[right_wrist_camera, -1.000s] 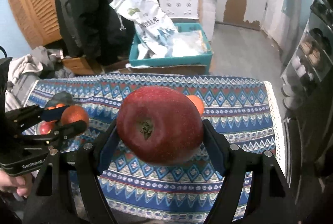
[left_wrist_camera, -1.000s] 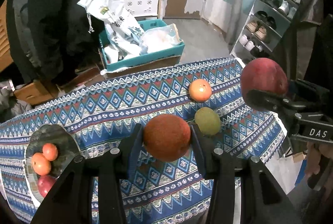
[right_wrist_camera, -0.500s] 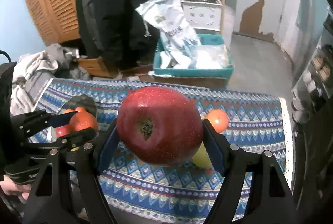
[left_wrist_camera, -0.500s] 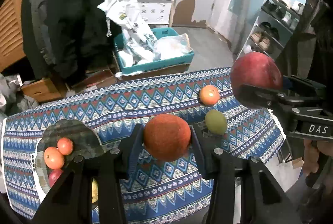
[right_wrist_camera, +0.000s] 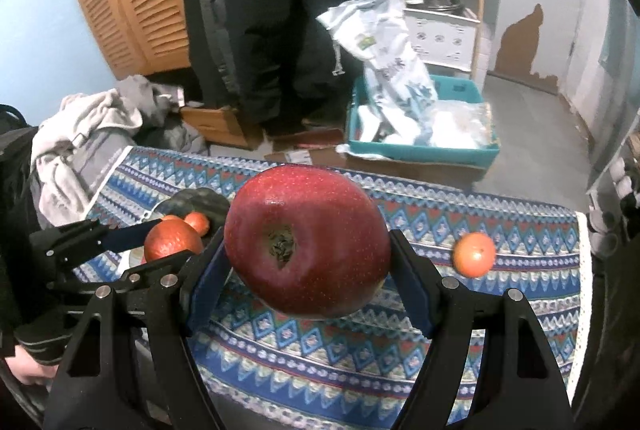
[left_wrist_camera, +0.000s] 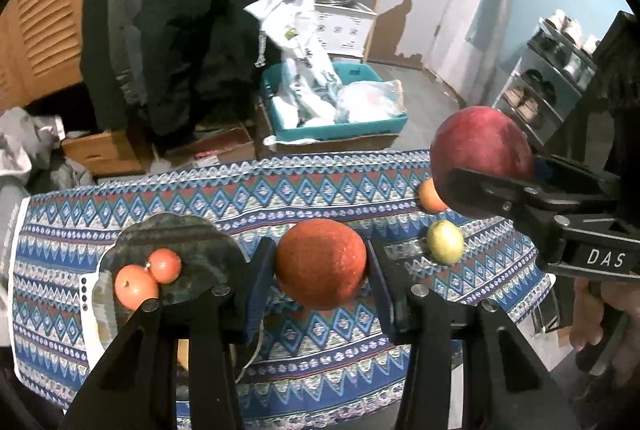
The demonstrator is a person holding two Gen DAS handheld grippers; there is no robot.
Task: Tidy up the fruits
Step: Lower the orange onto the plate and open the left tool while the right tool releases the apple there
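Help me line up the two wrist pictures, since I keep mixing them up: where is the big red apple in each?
Left wrist view: the red apple is at the right edge, above the table, clamped in the right gripper.
Right wrist view: the red apple fills the centre, between that gripper's jaws.
Shared landmark: the teal crate on the floor behind the table.
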